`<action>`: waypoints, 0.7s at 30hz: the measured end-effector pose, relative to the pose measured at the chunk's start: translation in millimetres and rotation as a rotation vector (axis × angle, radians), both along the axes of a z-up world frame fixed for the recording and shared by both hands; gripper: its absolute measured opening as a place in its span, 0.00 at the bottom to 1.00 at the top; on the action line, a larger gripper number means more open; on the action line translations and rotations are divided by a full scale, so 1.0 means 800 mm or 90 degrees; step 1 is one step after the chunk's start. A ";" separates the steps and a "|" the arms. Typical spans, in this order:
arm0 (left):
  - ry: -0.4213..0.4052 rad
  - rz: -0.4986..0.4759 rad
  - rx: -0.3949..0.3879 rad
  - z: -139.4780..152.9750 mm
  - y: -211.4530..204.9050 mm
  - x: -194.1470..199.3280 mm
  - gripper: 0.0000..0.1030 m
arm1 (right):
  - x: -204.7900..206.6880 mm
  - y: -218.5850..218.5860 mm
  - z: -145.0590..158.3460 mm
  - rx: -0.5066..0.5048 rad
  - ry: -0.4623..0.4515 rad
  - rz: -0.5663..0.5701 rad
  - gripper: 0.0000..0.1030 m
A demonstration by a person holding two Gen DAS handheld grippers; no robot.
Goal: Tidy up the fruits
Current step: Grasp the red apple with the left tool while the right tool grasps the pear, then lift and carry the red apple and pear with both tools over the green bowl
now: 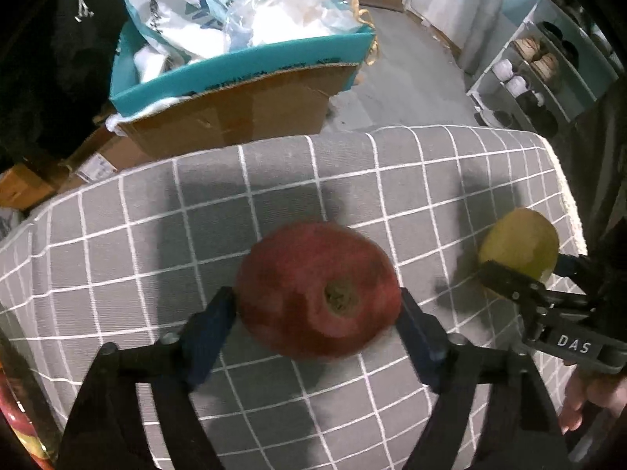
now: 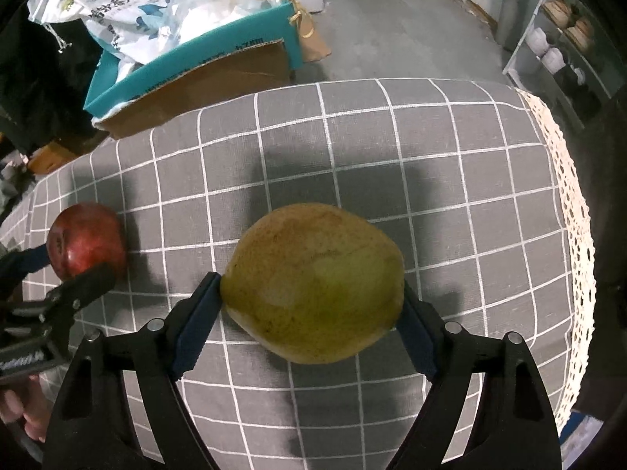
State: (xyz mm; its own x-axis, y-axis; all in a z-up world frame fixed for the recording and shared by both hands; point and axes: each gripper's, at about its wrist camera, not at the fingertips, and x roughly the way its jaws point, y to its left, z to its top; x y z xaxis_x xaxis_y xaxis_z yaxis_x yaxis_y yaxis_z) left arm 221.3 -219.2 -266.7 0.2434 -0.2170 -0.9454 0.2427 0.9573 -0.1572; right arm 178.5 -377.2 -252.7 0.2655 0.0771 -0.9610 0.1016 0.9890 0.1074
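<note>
My left claw (image 1: pixel 318 309) pinches the red apple (image 1: pixel 317 290) mid-tabletop (image 1: pixel 274 180); my right claw (image 2: pixel 311 299) pinches the yellow-green pear (image 2: pixel 313 282) toward the lace-trimmed right edge. Beyond the far edge, the teal-rimmed cardboard box (image 1: pixel 250 94) holds plastic bags (image 1: pixel 188 11).

Grey checked tablecloth (image 1: pixel 274 196), lace-edged. Teal-rimmed cardboard box (image 1: pixel 235 117) holding printed bags (image 1: pixel 176 4). White shelf (image 1: pixel 548 74) with cups.
</note>
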 end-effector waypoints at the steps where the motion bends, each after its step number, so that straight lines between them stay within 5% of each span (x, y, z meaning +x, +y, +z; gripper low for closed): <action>1: -0.002 0.000 -0.001 0.000 0.000 0.000 0.78 | 0.000 0.000 0.000 -0.001 0.000 0.000 0.82; 21: -0.047 -0.005 0.009 0.027 0.018 -0.033 0.77 | -0.027 0.024 0.033 -0.050 -0.054 0.020 0.80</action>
